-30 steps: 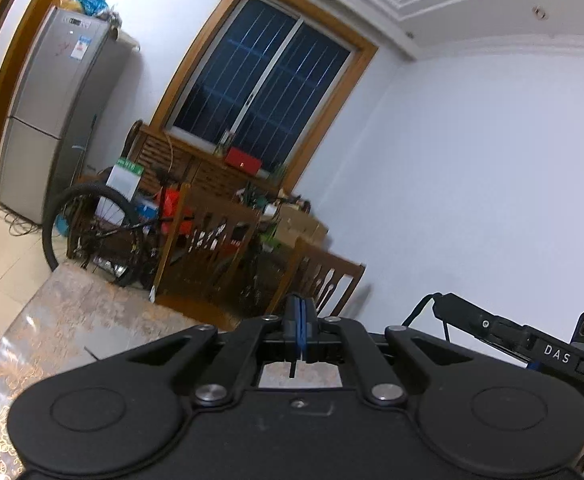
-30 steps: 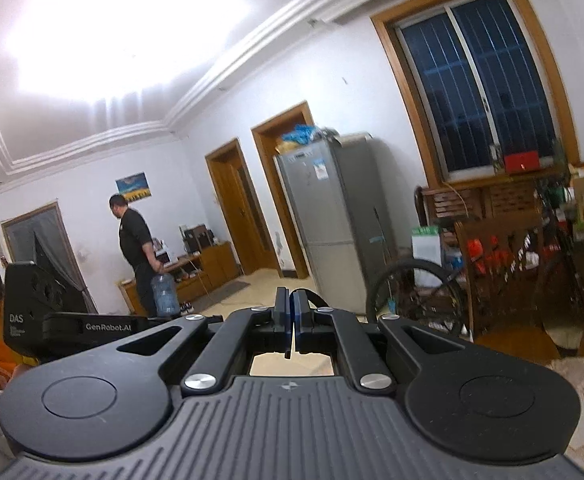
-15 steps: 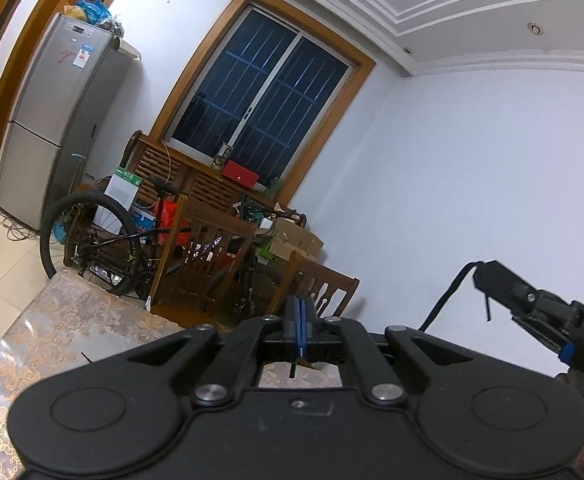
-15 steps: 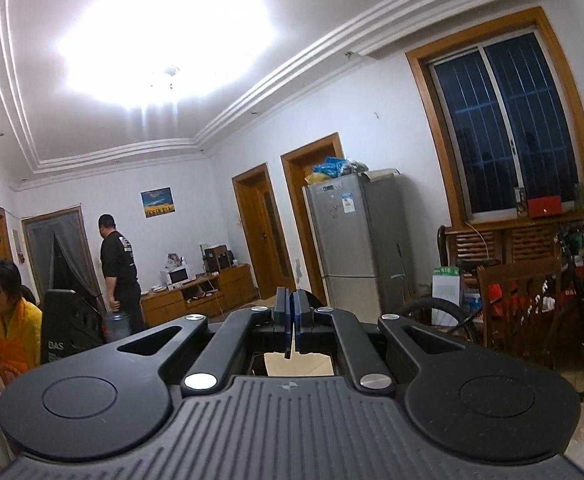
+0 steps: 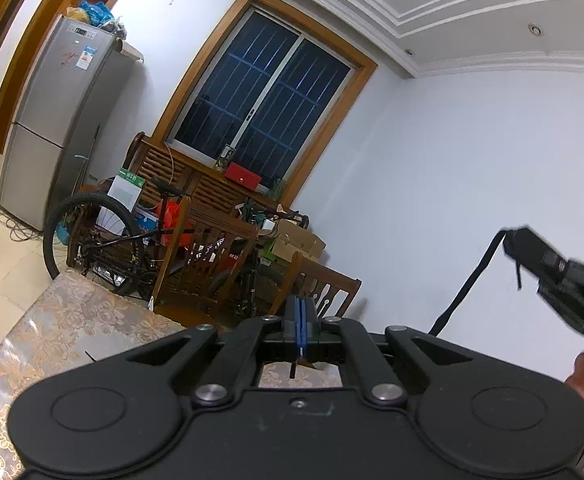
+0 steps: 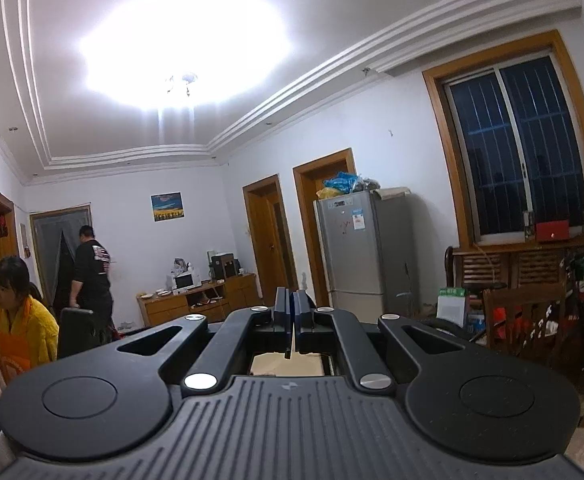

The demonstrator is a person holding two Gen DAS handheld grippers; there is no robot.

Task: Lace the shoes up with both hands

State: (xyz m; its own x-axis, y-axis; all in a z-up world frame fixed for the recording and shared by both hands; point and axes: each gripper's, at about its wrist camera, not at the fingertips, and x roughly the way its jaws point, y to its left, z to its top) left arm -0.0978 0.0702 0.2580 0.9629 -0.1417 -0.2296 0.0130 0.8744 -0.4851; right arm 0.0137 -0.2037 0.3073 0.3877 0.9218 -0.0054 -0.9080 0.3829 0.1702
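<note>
My left gripper is shut, and a short dark end of the shoelace hangs just under its blue pads. At the right edge of the left wrist view a hand holds my right gripper raised, with a black shoelace running from its tip down behind my left gripper's body. In the right wrist view the right gripper is shut, and a small dark lace end pokes out below its pads. No shoe is in view.
A table with a floral cloth lies below left. Beyond it stand wooden chairs, a bicycle and a fridge. Two people are far across the room in the right wrist view.
In the left wrist view the right gripper has risen and drifted right, drawing the black lace up with it. The right wrist view now shows more ceiling. My left gripper has barely moved.
</note>
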